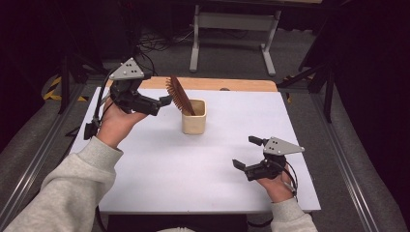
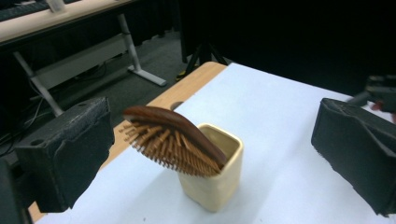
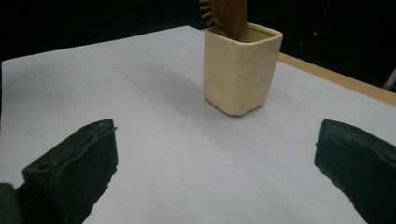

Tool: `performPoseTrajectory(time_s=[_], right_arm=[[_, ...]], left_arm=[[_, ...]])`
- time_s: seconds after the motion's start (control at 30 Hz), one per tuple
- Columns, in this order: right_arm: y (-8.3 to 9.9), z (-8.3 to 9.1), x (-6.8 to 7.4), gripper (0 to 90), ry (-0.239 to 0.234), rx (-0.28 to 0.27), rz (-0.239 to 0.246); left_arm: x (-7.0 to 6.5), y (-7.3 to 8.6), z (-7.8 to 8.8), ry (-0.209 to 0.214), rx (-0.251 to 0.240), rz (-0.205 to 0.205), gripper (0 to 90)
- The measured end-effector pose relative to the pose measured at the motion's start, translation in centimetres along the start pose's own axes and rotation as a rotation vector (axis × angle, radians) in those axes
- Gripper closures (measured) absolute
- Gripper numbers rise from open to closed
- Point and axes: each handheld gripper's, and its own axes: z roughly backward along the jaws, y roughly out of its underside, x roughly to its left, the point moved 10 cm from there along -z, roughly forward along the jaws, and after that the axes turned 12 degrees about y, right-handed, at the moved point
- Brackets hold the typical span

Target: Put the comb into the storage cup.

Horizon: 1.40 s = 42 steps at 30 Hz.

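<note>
Cream cup [image 1: 194, 117] stands on the white desk [image 1: 159, 169], toward the far edge, about mid-width. Wooden brush [image 1: 180, 94] sits in the cup handle-down, head tilted out over the rim toward the far-left corner, bristles facing left.

Left gripper [image 1: 165, 100] held up off the desk near the far-left corner, tips just beside the brush head; in the left gripper view its jaws stand wide apart with the brush [image 2: 173, 144] and cup [image 2: 215, 173] between them, nothing gripped.

Right gripper [image 1: 246, 152] low near the near-right corner, well apart from the cup; jaws wide open, empty.
</note>
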Motion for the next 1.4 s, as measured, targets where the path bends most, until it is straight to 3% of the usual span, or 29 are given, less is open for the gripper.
performPoseTrajectory(time_s=[0.2, 0.57, 0.77, 1.03, 1.4], right_arm=[[0.0, 0.1, -0.3, 0.2, 0.008, 0.006, 0.002], [0.0, 0.2, -0.5, 0.1, 0.005, 0.009, 0.006], [0.2, 0.2, -0.5, 0.1, 0.005, 0.019, 0.007], [0.4, 0.1, -0.5, 0.1, 0.004, 0.022, 0.007], [0.9, 0.0, -0.3, 0.1, 0.000, 0.030, 0.010]], left_arm=[[-0.6, 1.8, 1.7, 0.017, -0.004, -0.004, 0.4], [-0.8, 6.6, 4.2, 0.023, -0.036, 0.053, 0.4], [-0.6, 9.9, 4.5, -0.005, -0.030, 0.077, 0.5], [-0.6, 14.0, 4.7, -0.003, -0.067, 0.125, 0.4], [-1.1, 18.0, 4.9, 0.003, -0.105, 0.163, 0.4]])
